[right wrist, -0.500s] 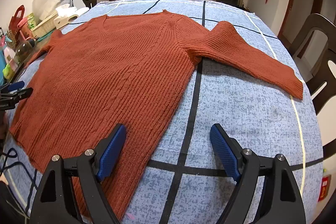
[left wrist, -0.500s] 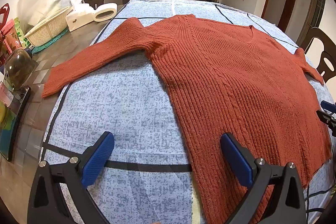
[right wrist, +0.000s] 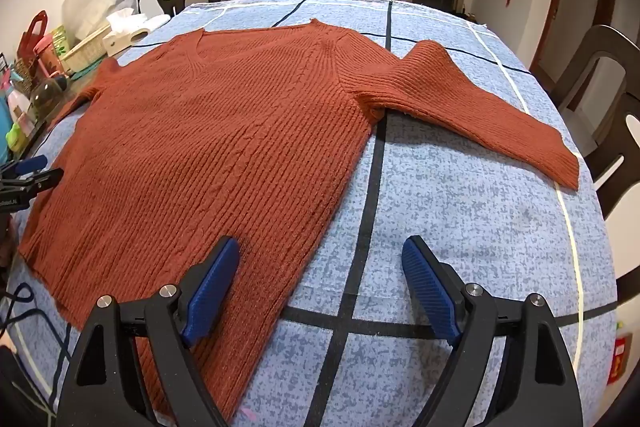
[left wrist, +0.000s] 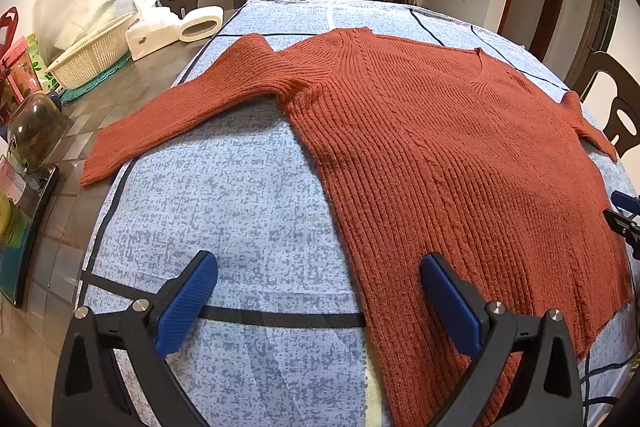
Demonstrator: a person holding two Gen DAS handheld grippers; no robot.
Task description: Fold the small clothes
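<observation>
Left gripper [left wrist: 318, 301] and right gripper [right wrist: 320, 285] both wide open and empty, poised over opposite hem corners of rust-red sweater [left wrist: 440, 155] spread flat on blue tablecloth [left wrist: 224, 203].

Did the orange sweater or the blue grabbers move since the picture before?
Hardly anything changed. The left gripper and right gripper hang open over the sweater's lower corners as before, perhaps a touch lower. The sweater lies flat, sleeves spread, untouched on the blue cloth.

The sweater [left wrist: 420, 163] lies spread on the tablecloth [left wrist: 224, 211], basket [left wrist: 90, 57] to its left.
</observation>
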